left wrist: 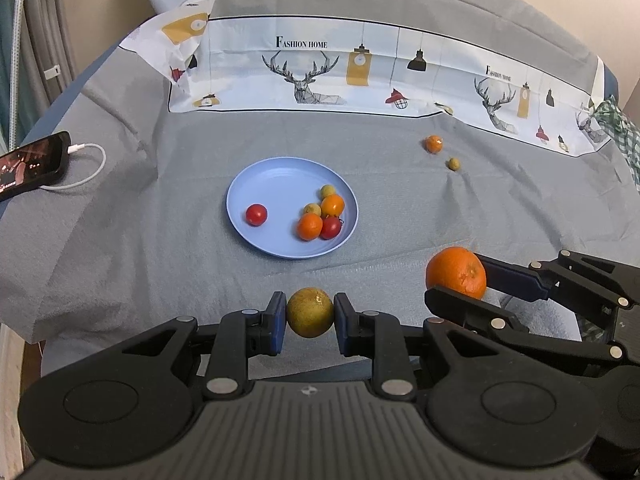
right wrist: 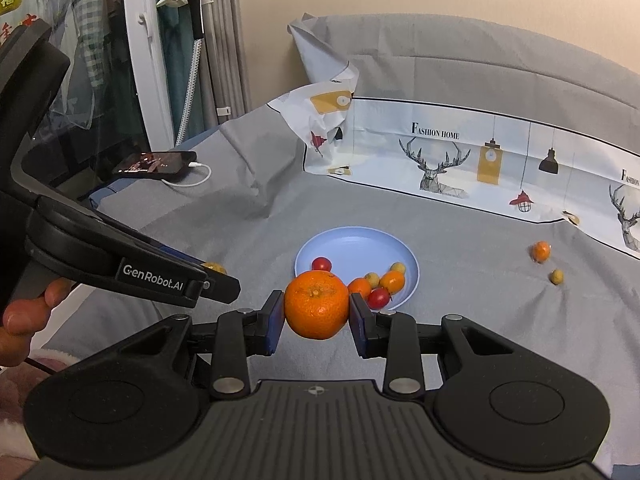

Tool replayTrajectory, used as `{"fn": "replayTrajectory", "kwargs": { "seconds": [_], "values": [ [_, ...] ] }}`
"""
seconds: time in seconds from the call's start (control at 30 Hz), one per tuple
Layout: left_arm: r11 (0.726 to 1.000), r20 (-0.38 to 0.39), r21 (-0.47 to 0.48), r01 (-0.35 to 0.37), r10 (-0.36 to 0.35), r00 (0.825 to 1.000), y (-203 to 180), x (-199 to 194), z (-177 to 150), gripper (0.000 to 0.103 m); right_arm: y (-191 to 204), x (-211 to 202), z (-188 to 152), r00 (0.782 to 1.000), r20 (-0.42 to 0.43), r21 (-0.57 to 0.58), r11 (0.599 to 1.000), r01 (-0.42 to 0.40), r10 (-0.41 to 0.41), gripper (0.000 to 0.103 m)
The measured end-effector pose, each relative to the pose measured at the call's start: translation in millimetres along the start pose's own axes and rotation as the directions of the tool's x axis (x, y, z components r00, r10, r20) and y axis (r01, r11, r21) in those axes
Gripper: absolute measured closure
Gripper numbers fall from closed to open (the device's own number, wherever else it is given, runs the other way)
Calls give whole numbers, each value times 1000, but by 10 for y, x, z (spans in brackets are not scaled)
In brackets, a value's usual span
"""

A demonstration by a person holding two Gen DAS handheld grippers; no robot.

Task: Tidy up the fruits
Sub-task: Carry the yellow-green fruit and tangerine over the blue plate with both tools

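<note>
Far left, on the grey sheet covering the bed: a black phone, screen lit, with a white cable plugged in.

Centre: a blue plate lying flat on the sheet. One red cherry tomato sits alone on its left part. On the right part there is a tight cluster: two small orange fruits, two small yellow-green fruits, and a second red tomato.

Near edge, in front of the plate: left tongs closed down on a yellow-green round fruit, blue pads pressing both its sides, fruit clear of the sheet.

Right of that: right tongs clamped on a large mandarin, one pad on each side, jaws parted only by the width of the fruit. In the right wrist view the mandarin hangs in front of the plate's near rim.

Far right, well apart from the plate: a small orange fruit and a small yellow-green fruit loose on the sheet, near each other.

Behind everything: a printed cloth with deer and lamps, folded up along the back.
</note>
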State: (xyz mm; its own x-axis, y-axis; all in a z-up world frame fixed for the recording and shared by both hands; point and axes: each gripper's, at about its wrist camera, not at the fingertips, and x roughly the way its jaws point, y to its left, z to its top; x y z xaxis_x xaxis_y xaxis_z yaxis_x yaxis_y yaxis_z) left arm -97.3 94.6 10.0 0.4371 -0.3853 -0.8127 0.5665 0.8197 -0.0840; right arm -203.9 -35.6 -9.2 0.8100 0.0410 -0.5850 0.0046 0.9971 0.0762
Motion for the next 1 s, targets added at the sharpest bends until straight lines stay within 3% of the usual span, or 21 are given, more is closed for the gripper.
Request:
{"fn": "replayTrajectory", "kwargs": {
  "seconds": [0.6, 1.0],
  "values": [
    [999, -23, -38, -13, 12, 1000, 141, 195, 114, 76, 21, 244, 57, 999, -46, -23, 1000, 6, -7, 67],
    [996, -52, -73, -45, 41, 998, 331, 585, 443, 76, -92, 628, 147, 996, -86, -9, 1000, -9, 8, 67]
  ]
}}
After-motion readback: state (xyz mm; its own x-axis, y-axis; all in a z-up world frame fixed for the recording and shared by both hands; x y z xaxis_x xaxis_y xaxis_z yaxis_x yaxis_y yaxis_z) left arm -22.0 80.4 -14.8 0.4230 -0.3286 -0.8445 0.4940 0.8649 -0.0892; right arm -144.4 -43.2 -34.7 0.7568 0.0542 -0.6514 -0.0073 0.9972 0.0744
